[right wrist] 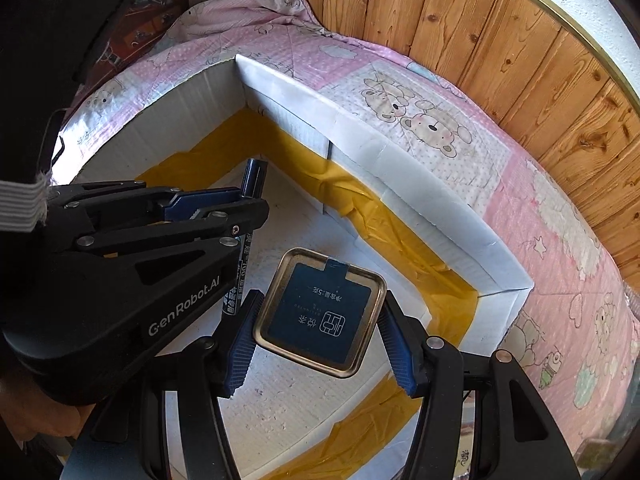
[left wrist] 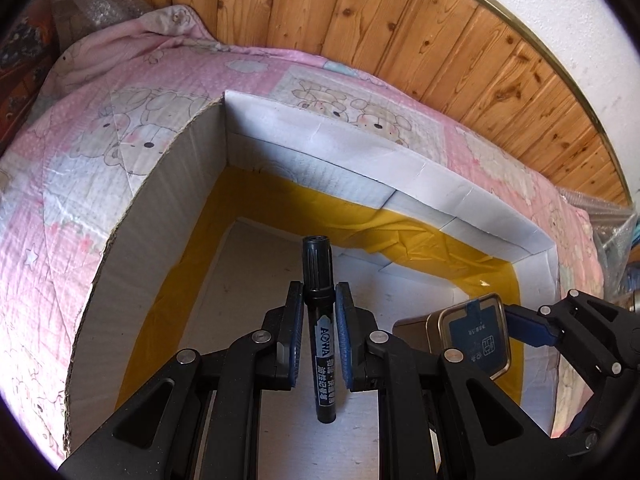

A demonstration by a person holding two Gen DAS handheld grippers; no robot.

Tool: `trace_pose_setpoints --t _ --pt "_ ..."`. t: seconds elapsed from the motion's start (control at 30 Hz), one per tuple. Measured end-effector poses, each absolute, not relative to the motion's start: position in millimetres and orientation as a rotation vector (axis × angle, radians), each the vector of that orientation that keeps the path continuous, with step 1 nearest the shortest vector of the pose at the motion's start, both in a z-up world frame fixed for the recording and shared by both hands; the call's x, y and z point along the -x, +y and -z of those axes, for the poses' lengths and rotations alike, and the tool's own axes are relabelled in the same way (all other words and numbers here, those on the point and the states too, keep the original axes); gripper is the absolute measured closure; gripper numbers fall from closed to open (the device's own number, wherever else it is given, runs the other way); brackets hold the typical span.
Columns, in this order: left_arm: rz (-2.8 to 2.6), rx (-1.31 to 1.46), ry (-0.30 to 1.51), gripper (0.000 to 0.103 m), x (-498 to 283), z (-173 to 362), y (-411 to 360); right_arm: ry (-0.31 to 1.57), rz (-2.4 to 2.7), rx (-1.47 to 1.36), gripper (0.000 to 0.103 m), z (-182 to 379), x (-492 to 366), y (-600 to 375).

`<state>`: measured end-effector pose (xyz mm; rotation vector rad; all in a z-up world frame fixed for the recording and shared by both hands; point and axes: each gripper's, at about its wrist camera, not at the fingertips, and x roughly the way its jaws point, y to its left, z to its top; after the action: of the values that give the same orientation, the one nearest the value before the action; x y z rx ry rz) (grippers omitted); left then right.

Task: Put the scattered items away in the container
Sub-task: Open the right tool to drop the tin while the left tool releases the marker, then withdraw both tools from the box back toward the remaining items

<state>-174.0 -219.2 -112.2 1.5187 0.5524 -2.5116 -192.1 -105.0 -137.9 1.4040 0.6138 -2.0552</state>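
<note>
Both-handed drop, basically. Left gripper (left wrist: 318,312) was clamped narrow on a black marker pen (left wrist: 320,320), cap end pointing down into the box, barrel gripped about mid-length with a long tail sticking back toward the camera. Right gripper (right wrist: 318,334) was spread wide around a small square tin (right wrist: 320,312), blue pads pressed on two opposite sides, its blue-labelled face toward the camera. Both items hung over the white floor of the cardboard box (left wrist: 168,184), which sat on a bed with a pink bear-print quilt (left wrist: 120,92); yellow tape (left wrist: 256,196) lined the lower walls. Box looked empty of other items as far as visible.

Judgement: placing step, near release. The grippers sat just beside each other, so they should be lowered a bit more before opening to stop the marker rolling or bouncing, and released one at a time or eased apart so the tin didn't land on the marker. Keep both clear of the walls.
</note>
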Motion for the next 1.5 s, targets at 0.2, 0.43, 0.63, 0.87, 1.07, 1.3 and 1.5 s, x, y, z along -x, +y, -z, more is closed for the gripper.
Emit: trace_pose_setpoints --t 0.2,0.43,0.63,0.87,1.07,1.3,1.5 --pt "2.494 -1.508 0.641 0.086 176.1 121.2 -220.7 0.703 2.048 -1.412 0.045 139.8 200.1 -110.4" --pt "2.447 -1.486 0.692 0.086 176.4 128.3 -230.3 0.792 2.04 -1.409 0.045 144.3 205.5 -120.2" --pt "2.405 -1.433 0.71 0.064 171.9 127.2 -239.6 0.832 2.051 -1.403 0.043 147.1 208.1 -123.3" --pt "2.409 -1.442 0.71 0.063 168.6 119.8 -237.4 0.776 2.08 -1.399 0.034 137.4 210.6 -111.5" --pt "2.424 -1.422 0.674 0.062 160.8 100.9 -231.9 0.644 2.085 -1.403 0.034 123.7 198.5 -95.3" --pt "2.456 -1.382 0.625 0.062 141.6 74.5 -222.3 0.452 2.115 -1.309 0.034 93.2 163.3 -69.9" --pt "2.488 -1.361 0.551 0.061 117.4 54.8 -207.5 0.257 2.165 -1.159 0.034 61.1 118.1 -35.6"
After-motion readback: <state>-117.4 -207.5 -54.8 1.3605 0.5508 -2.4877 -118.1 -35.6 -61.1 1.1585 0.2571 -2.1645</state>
